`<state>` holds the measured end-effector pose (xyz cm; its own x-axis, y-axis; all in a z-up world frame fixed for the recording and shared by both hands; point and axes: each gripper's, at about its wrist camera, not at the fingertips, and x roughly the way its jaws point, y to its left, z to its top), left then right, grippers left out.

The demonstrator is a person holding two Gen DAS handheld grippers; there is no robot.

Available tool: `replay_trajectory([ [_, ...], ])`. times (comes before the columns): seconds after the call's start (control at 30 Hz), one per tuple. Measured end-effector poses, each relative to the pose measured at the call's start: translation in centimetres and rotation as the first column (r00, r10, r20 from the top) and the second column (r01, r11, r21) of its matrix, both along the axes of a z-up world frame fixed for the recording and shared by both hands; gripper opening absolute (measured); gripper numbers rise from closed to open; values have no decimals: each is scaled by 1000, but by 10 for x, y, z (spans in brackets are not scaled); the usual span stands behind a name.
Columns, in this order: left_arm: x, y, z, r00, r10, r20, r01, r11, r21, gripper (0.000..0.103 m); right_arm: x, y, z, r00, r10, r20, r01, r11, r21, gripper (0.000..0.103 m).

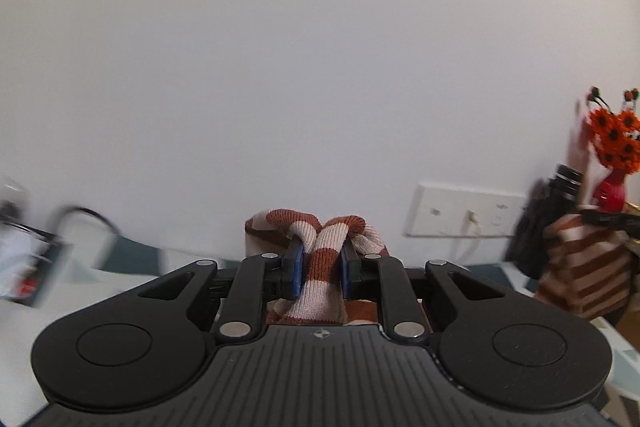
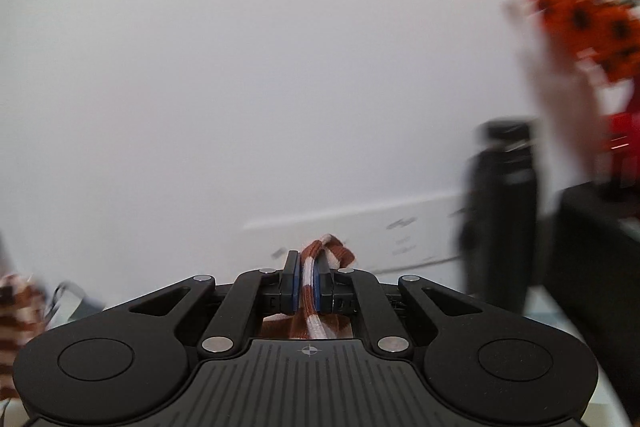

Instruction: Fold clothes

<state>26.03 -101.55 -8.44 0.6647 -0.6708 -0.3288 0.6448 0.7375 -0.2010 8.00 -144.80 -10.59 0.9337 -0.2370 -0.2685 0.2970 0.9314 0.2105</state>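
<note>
Striped sweater (image 1: 322, 259) bunches upward, pinched by left gripper (image 1: 322, 267) and right gripper (image 2: 307, 287); orange flowers (image 1: 616, 141) and black bottle (image 1: 564, 183) stand at right.

You face a plain white wall (image 1: 280, 67) with a white socket plate (image 1: 464, 211) low down.

Soft even light, blurred edges, fisheye bending

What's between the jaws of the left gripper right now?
A bunched fold of the striped knit garment, pinched by the left gripper, as the left wrist view shows.
</note>
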Motion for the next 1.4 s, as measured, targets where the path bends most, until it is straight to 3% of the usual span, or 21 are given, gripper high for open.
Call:
replay_trajectory([
  [0.23, 22, -94, -59, 976, -179, -123, 196, 970, 141, 18, 84, 32, -65, 963, 175, -204, -174, 984, 20, 5],
  [0.47, 42, -127, -110, 955, -197, -222, 246, 944, 219, 18, 109, 36, -118, 927, 240, -288, -236, 970, 49, 5],
  [0.67, 37, -134, -123, 948, -230, -219, 281, 929, 241, 19, 105, 59, -122, 911, 266, -316, -264, 963, 50, 6],
  [0.87, 38, -146, -126, 955, -225, -193, 272, 926, 263, 20, 122, 77, -129, 887, 262, -380, -287, 958, -10, 5],
  [1.07, 31, -149, -130, 968, -198, -153, 235, 927, 291, 24, 123, 82, -131, 892, 243, -381, -274, 961, -27, 7],
  [1.3, 27, -150, -130, 978, -159, -137, 195, 929, 314, 44, 120, 112, -129, 882, 152, -446, -261, 945, -194, 34],
  [1.37, 29, -147, -125, 974, -162, -156, 207, 917, 340, 57, 108, 113, -112, 891, 107, -441, -229, 945, -234, 54],
  [1.4, 27, -144, -120, 975, -158, -157, 206, 910, 360, 67, 102, 114, -104, 895, 84, -438, -212, 944, -253, 77],
])
